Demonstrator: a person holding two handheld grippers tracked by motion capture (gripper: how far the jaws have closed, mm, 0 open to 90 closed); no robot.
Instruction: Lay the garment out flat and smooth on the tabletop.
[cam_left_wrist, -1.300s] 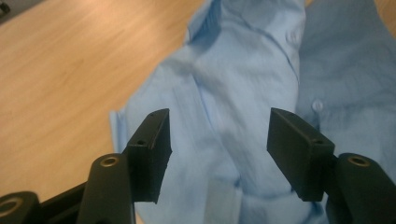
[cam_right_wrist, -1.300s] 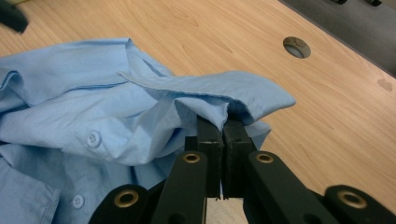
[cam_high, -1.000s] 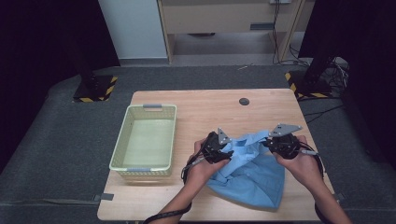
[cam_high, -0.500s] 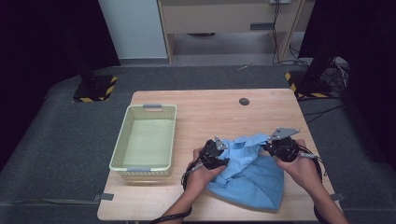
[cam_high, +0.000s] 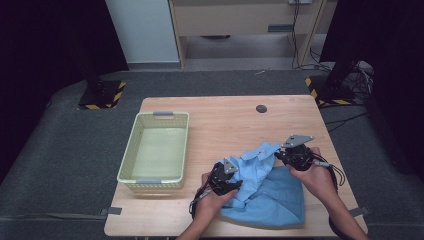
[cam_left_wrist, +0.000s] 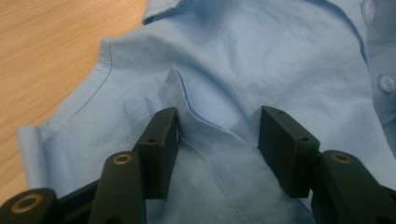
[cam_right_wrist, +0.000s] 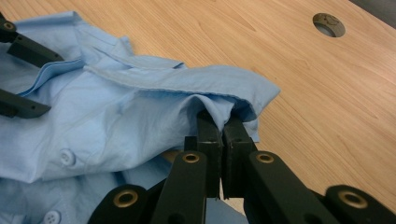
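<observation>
High view: a crumpled light-blue button-up cotton shirt (cam_high: 267, 187) lies on the pale wooden desk (cam_high: 225, 125), toward its 5 o'clock corner. The left tongs (cam_high: 231, 181) rest on the shirt's 9 o'clock edge, held by the person's left hand (cam_high: 212, 197). The right tongs (cam_high: 281, 154) sit at the shirt's 1 o'clock side, in the right hand (cam_high: 315, 175), with a grey three-cornered plate on top. A pale green slatted plastic basket (cam_high: 131, 150) stands well apart from the shirt, at the desk's 9 o'clock side. A small dark round cable hole (cam_high: 261, 108) sits near the desk's 12 o'clock edge.

Left gripper view: the left tongs (cam_left_wrist: 219, 140) stand open, the two black jaws set apart on either side of a raised fold of the blue cloth (cam_left_wrist: 261, 60). The fold's stitched edge runs between them, close against the jaw at 9 o'clock. Two white buttons show at 3 o'clock, and bare desk wood (cam_left_wrist: 51, 42) shows at 10 o'clock.

Right gripper view: the right tongs (cam_right_wrist: 220, 133) are closed on a hem of the shirt (cam_right_wrist: 140, 102), the jaws pressed together with cloth draped over their tips. That pinched edge is lifted slightly off the desk (cam_right_wrist: 303, 93). The other tongs' black jaws appear at 9 o'clock, and the cable hole (cam_right_wrist: 329, 24) lies at 1 o'clock.
</observation>
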